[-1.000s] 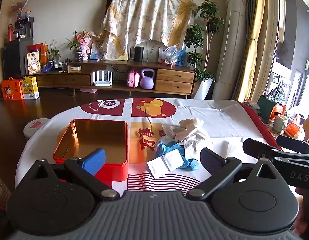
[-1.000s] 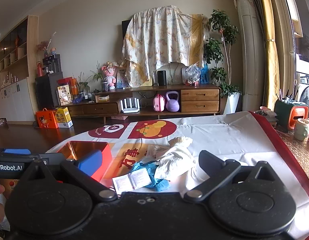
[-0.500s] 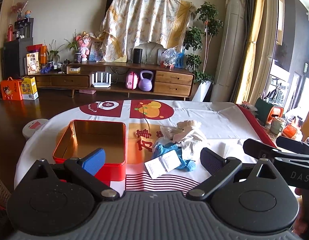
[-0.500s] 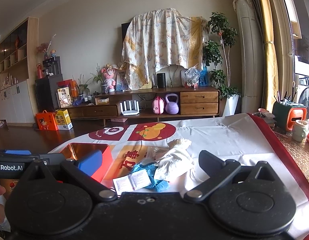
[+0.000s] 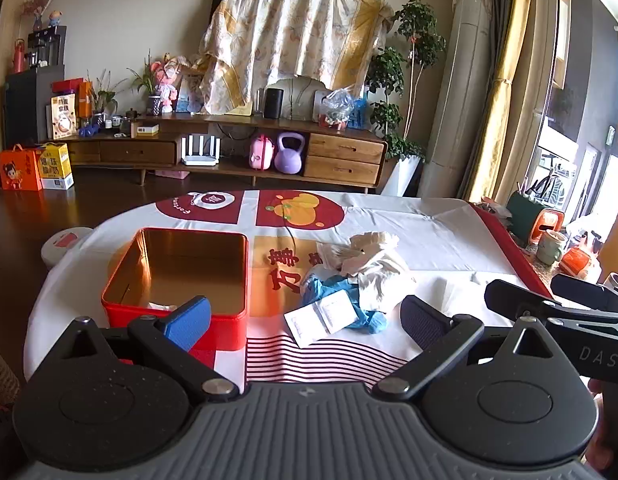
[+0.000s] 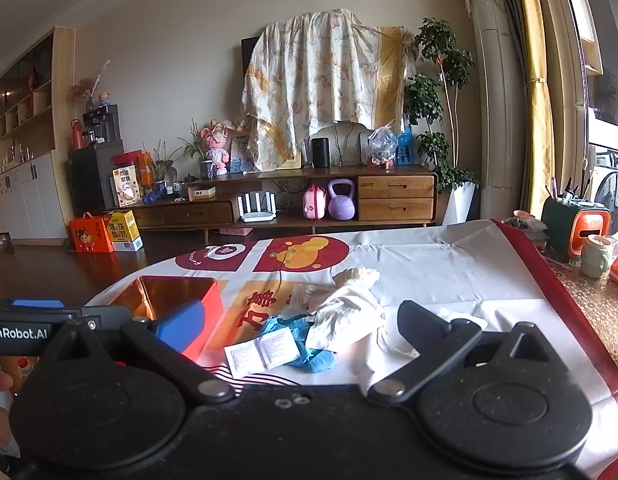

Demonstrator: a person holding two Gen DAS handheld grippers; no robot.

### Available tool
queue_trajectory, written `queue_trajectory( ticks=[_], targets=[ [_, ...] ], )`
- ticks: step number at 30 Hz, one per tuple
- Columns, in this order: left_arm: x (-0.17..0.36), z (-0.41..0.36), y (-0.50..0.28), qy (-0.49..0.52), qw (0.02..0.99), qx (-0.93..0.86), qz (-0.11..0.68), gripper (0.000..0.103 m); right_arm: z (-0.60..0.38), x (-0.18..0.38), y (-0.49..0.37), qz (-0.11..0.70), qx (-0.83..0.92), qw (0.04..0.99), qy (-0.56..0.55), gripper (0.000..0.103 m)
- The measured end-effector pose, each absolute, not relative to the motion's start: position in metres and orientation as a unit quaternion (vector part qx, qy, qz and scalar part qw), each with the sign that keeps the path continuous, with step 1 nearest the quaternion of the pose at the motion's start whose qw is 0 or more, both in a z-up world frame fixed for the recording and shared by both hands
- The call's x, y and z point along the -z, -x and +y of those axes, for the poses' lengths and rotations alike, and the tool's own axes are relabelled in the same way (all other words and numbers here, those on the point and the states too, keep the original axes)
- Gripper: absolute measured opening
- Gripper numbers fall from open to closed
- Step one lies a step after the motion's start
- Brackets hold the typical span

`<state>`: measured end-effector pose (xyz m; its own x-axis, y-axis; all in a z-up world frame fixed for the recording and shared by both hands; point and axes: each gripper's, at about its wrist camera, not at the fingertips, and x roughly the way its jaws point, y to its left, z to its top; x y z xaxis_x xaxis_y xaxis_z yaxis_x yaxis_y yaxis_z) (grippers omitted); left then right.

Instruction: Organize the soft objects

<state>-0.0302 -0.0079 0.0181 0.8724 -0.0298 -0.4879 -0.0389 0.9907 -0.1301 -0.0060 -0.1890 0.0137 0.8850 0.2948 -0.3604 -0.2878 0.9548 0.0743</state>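
Crumpled white cloth (image 5: pixel 379 276) is lying heaped on a blue rubbery glove (image 5: pixel 341 300), with a folded paper leaflet (image 5: pixel 323 316) leaning against the pile's near edge, all on the printed tablecloth (image 5: pixel 421 232). Just left is sitting a square red tin (image 5: pixel 181 280), lid off, its gold inside shining. Left gripper (image 5: pixel 305 320) is hovering wide open, empty, before the pile; right gripper (image 6: pixel 297 326) is likewise spread wide, holding nothing.
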Motion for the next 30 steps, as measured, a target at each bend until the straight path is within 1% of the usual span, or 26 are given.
queue_trajectory(
  ticks=[15,25,30],
  targets=[
    [-0.013,-0.008,0.044,0.077,0.962,0.005,0.261,0.102,-0.189,-0.011,0.013,0.191,-0.147,0.97,-0.011,0.103],
    [-0.012,-0.005,0.045,0.078,0.962,0.006,0.263,0.102,-0.191,-0.009,0.014,0.194,-0.143,0.971,-0.014,0.103],
    [-0.014,-0.007,0.032,0.073,0.96,0.008,0.269,0.102,-0.194,-0.003,0.004,0.204,-0.14,0.969,-0.014,0.103]
  ],
)
